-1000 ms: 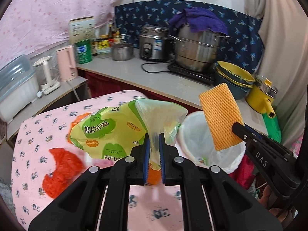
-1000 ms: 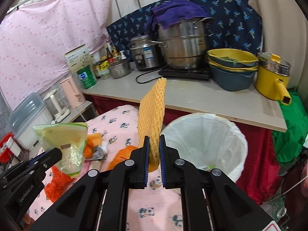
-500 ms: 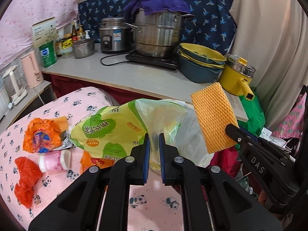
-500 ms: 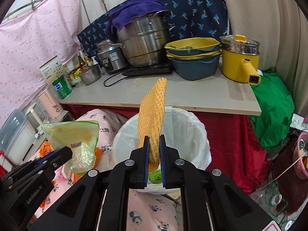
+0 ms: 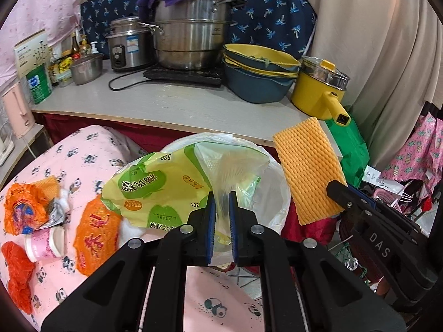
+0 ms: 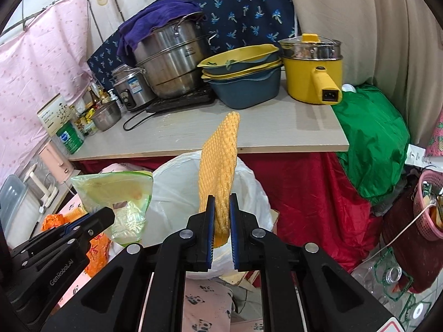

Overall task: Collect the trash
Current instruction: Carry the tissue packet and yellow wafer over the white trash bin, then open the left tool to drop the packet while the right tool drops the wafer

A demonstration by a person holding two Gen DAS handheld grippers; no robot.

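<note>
The white-lined trash bin (image 6: 177,193) stands between the panda-print surface (image 5: 91,149) and the red-skirted counter (image 6: 193,138). Judging by position, both loads are ready to drop, neither yet released. The left tongs (image 5: 220,215) pinch a green-and-yellow plastic bag (image 5: 155,185) just over the bin's near rim; the right tongs (image 6: 221,215) pinch an orange foam fruit net (image 6: 221,171), upright above the opening. Left on the surface: orange wrappers (image 5: 97,235), a red bag (image 5: 16,271), a pink cup (image 5: 45,243). The counter edge crowds the bin behind.
</note>
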